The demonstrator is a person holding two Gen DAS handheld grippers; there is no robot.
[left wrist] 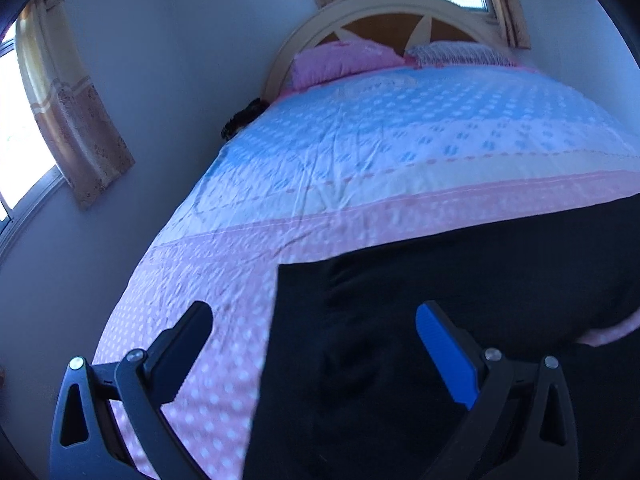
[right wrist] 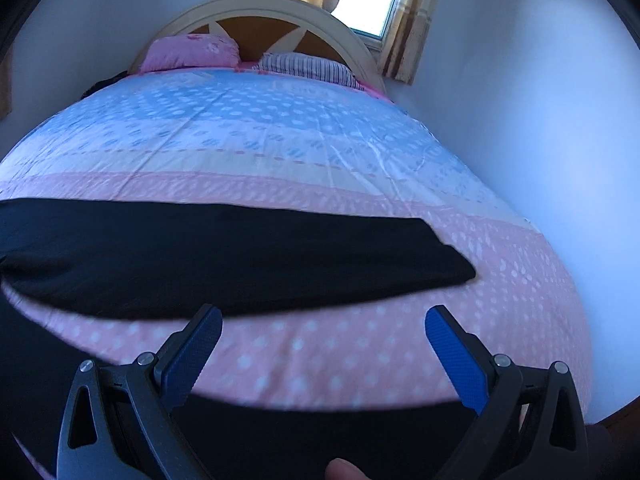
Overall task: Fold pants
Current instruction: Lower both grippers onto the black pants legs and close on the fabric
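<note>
Black pants lie spread across the near, pink end of the bed, flat on the dotted cover — a sensible place, a broad soft surface with room to fold on. In the right wrist view one leg runs crosswise and ends at a hem out to the right, with a second dark stretch nearer the camera, so the legs look parted, not yet laid together. The left gripper hangs over the pants' squared end, jaws wide and holding nothing, one finger over the cover and one over the cloth — placed, I'd judge, to take that edge. The right gripper sits above bare cover between the two dark stretches, jaws wide too, empty. Pillows stay up by the headboard, well apart from the work.
</note>
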